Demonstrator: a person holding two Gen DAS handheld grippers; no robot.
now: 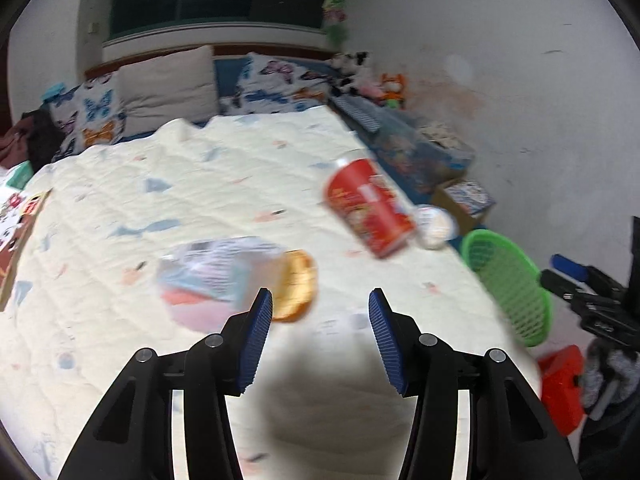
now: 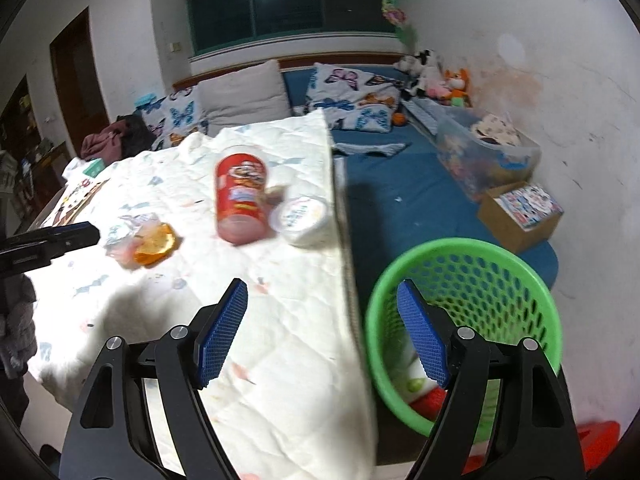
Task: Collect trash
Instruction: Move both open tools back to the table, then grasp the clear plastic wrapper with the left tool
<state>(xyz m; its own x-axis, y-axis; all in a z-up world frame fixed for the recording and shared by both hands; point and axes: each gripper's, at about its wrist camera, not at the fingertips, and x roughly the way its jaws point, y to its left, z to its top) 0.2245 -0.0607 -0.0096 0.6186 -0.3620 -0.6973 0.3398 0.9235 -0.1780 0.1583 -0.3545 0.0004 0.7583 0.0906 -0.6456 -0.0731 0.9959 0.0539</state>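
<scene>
A red chip can (image 1: 370, 208) lies on its side on the white quilt (image 1: 200, 184), with a white round tub (image 1: 434, 226) just beyond it. Closer in sits a crumpled clear wrapper (image 1: 216, 276) beside an orange snack piece (image 1: 298, 286). My left gripper (image 1: 320, 300) hovers open over the quilt, right of the wrapper, with nothing between its pads. In the right wrist view the can (image 2: 240, 200), the tub (image 2: 302, 220) and the wrapper (image 2: 136, 236) lie ahead. My right gripper (image 2: 322, 286) stands open and empty over the bed edge. The green mesh basket (image 2: 468, 245) holds some trash (image 2: 424, 394).
The green basket (image 1: 512, 288) stands off the bed's right edge. Pillows (image 2: 240, 92) and plush toys (image 2: 448, 80) line the head of the bed. A clear storage bin (image 2: 484, 152) and a cardboard box (image 2: 520, 208) sit by the wall. A red object (image 1: 560, 388) lies on the floor.
</scene>
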